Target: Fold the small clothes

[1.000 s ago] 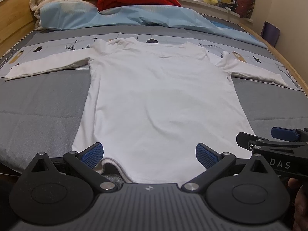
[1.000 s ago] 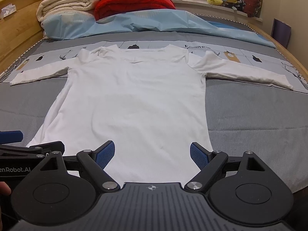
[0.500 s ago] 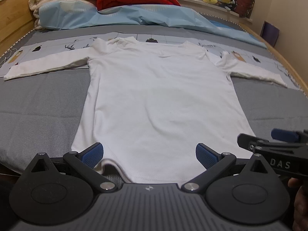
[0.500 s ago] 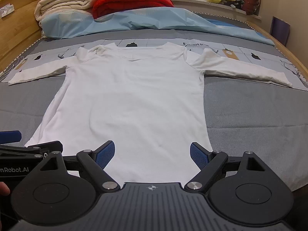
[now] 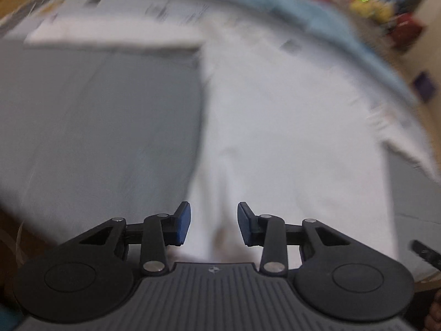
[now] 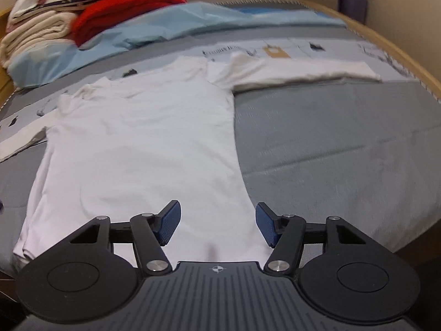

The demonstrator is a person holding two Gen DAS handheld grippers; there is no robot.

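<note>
A white long-sleeved shirt lies spread flat on the grey bed, hem toward the cameras, its right sleeve stretched out sideways across a printed strip of bedding. The right gripper sits at the hem near the shirt's right lower corner, its blue pads set apart with white cloth between them, nothing clamped. The left gripper is at the hem near the left side seam, jaws partly parted over a raised ridge of fabric; that view is blurred, so contact cannot be judged. Beyond the shirt lie a light blue cover, a red blanket and folded cream bedding.
</note>
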